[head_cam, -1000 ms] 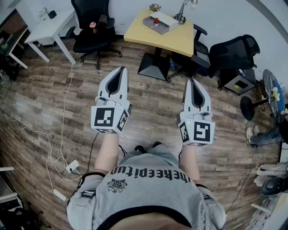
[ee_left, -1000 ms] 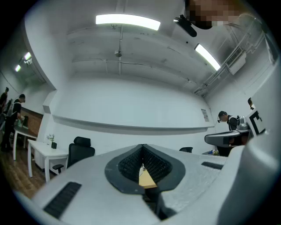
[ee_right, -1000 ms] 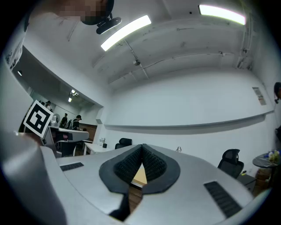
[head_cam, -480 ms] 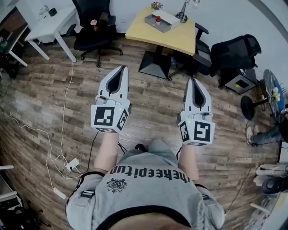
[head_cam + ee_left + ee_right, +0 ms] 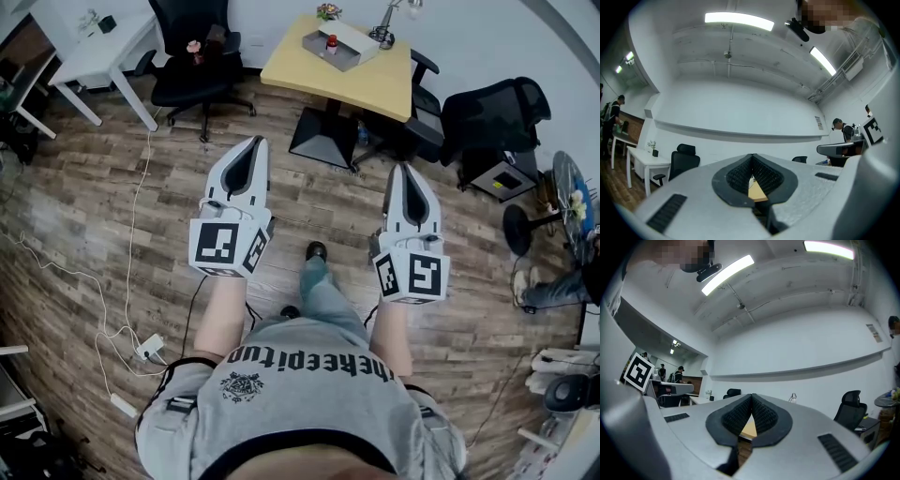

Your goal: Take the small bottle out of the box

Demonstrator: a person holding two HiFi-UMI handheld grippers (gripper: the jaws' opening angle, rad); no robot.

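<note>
Holding the left claw [image 5: 254,146] and right claw [image 5: 405,171] shut, empty.
The small bottle [image 5: 331,42] sits in the box [image 5: 335,60], far ahead.

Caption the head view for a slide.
Left gripper and right gripper, both shut and empty, held over the wooden floor; yellow table with box and small bottle ahead.

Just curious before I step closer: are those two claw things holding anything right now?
Left gripper: closed, empty.
Right gripper: closed, empty.
</note>
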